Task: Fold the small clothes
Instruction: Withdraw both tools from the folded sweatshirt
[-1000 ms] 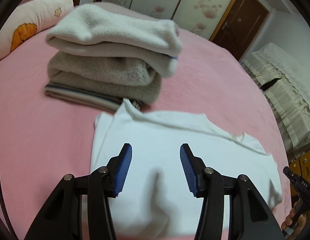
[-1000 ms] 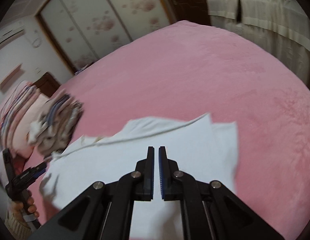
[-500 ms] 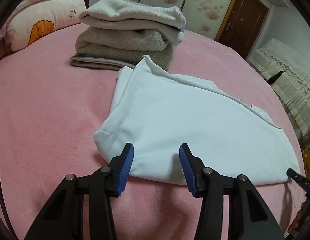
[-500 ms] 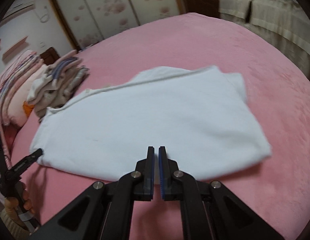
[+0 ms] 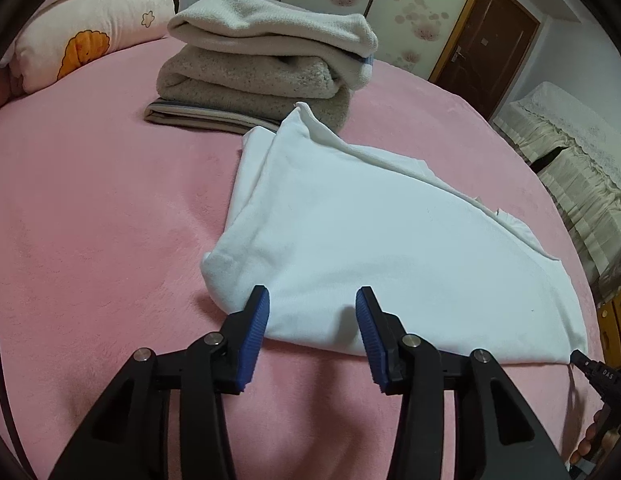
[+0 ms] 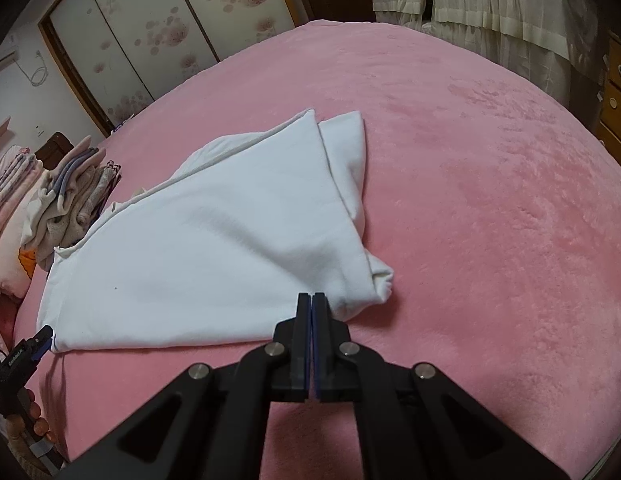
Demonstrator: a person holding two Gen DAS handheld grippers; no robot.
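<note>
- A white garment (image 5: 374,248) lies folded on the pink blanket (image 5: 90,220) that covers the bed, its near folded edge facing both grippers
- The left gripper (image 5: 312,304) has its blue-padded jaws spread apart over the garment's near left corner; nothing is pinched between them
- The right gripper (image 6: 311,300) has its jaws pressed together, tips at the garment's near edge close to the bunched right corner; whether any cloth is caught between them cannot be told
- Behind the garment stands a stack of folded clothes (image 5: 266,64): a cream piece on top, a beige fleecy one under it, a striped one at the bottom; the garment's far point touches or nearly touches the stack
- A pillow (image 5: 86,40) with an orange print sits at the far left
- Sliding doors (image 6: 158,32) with a flower pattern stand beyond the bed
</note>
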